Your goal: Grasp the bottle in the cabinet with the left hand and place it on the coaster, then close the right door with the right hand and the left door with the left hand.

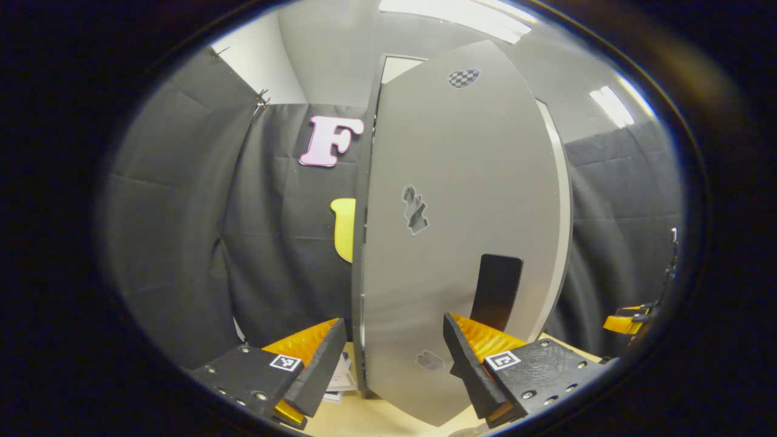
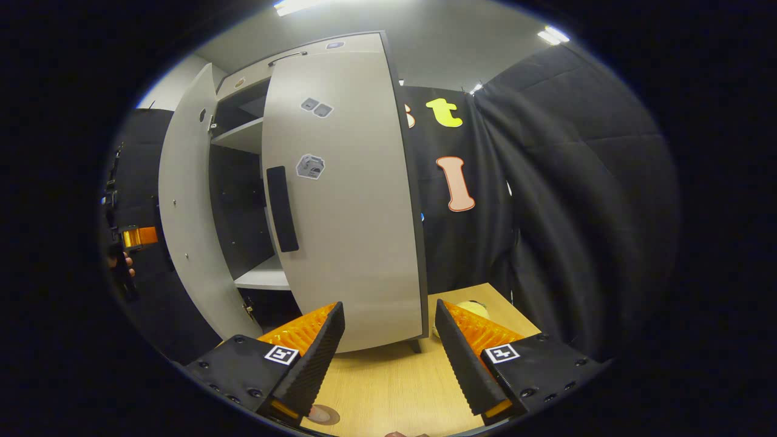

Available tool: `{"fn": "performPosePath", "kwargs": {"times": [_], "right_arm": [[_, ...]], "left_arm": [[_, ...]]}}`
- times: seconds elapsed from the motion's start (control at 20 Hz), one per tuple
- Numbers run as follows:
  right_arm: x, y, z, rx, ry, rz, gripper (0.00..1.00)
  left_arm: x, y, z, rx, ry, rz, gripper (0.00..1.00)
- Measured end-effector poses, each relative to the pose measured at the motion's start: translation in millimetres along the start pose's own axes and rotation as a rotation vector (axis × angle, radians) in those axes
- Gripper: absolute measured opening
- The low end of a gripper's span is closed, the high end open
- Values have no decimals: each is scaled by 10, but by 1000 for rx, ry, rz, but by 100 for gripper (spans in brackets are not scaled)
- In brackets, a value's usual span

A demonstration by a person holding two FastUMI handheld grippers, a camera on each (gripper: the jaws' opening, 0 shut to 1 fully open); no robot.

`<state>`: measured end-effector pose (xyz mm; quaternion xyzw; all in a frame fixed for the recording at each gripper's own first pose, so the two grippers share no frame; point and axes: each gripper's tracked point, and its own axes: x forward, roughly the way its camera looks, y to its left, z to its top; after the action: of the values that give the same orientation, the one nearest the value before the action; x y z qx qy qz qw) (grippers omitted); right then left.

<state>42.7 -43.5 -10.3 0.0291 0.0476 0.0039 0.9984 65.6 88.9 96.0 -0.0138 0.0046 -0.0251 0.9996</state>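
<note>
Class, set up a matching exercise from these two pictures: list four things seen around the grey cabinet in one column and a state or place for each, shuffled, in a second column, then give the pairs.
Things:
1. Grey right cabinet door with a black handle
2. Grey left cabinet door
3. White cabinet shelf
4. Right hand-held gripper

States:
A. swung wide open
B. open, above the wooden tabletop
C. nearly shut
D. bare, inside the cabinet

Pairs: 1-C, 2-A, 3-D, 4-B
</note>
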Motion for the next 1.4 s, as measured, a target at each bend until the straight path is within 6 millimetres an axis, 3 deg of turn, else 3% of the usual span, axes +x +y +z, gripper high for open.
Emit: {"fn": "performPosePath", "kwargs": {"times": [0.05,0.15,0.4,0.5,0.6,0.65,0.7,0.75,0.8,0.95,1.0,1.1,1.2,1.4], "right_arm": [[3,-67,1,8,2,-5,92],[12,-196,57,18,-6,-11,95],[83,-391,93,41,-16,-11,95],[154,-456,84,47,-8,4,92],[198,-536,69,59,1,16,95],[207,-557,51,66,2,24,92],[214,-594,39,70,7,35,95],[248,-633,13,69,13,46,92],[266,-668,9,66,19,57,92],[345,-776,27,46,25,94,95],[374,-808,21,43,32,99,92],[366,-869,123,55,17,101,95],[357,-898,328,72,-44,103,95],[347,-872,534,69,-105,104,95]], "left_arm": [[51,-116,-57,-39,11,-22,99],[65,-201,-97,-102,15,-29,99],[2,-149,-80,-138,16,50,99],[-170,-247,-93,-139,3,60,99],[-311,-375,-83,-142,-24,67,99],[-356,-407,-67,-141,-38,80,94],[-397,-427,-34,-139,-54,102,99],[-454,-430,0,-138,-75,131,94],[-524,-434,40,-140,-98,158,97],[-777,-444,115,-141,-152,238,89],[-873,-456,141,-137,-164,258,93],[-1014,-520,193,-120,-185,281,99],[-1177,-571,262,-97,-212,304,99],[-1425,-579,393,-19,-252,359,99]]}}
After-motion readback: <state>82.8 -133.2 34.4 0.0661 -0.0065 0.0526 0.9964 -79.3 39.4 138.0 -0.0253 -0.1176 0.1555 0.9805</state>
